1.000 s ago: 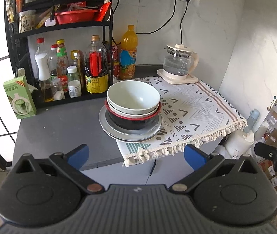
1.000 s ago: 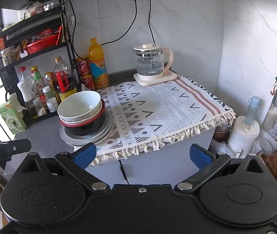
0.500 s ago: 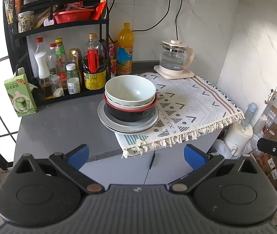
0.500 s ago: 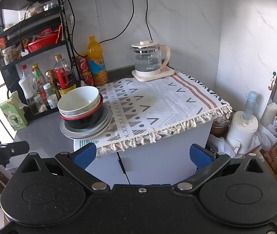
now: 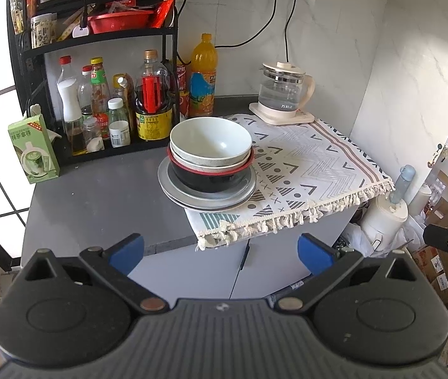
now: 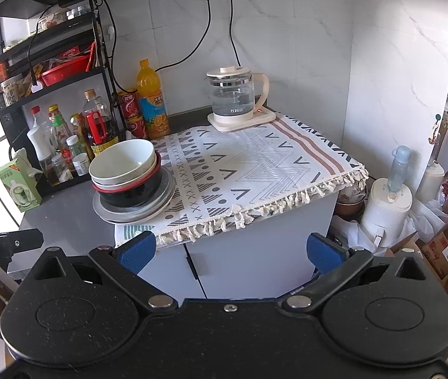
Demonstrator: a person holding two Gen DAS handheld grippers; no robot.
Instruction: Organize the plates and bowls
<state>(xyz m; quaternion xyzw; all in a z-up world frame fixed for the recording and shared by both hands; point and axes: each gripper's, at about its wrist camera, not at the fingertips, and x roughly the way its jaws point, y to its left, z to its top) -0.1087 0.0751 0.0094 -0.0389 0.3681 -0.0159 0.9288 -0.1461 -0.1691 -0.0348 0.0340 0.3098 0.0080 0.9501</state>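
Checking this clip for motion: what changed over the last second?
Both grippers, left and right, backed away from the counter; the dish stack looks smaller and more cabinet front shows. Nothing was grasped or released. Jaws stay open and empty; stack, cloth and kettle unmoved.

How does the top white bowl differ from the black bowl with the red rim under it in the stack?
The white bowl is pale inside and out; the black bowl has a dark glossy wall with a red rim. The white bowl sits on top with its inside fully visible; the black bowl sits lowest of the bowls, directly on the grey plates, its inside hidden. The black bowl looks wider at the rim. Both stand upright, nested in one stack.
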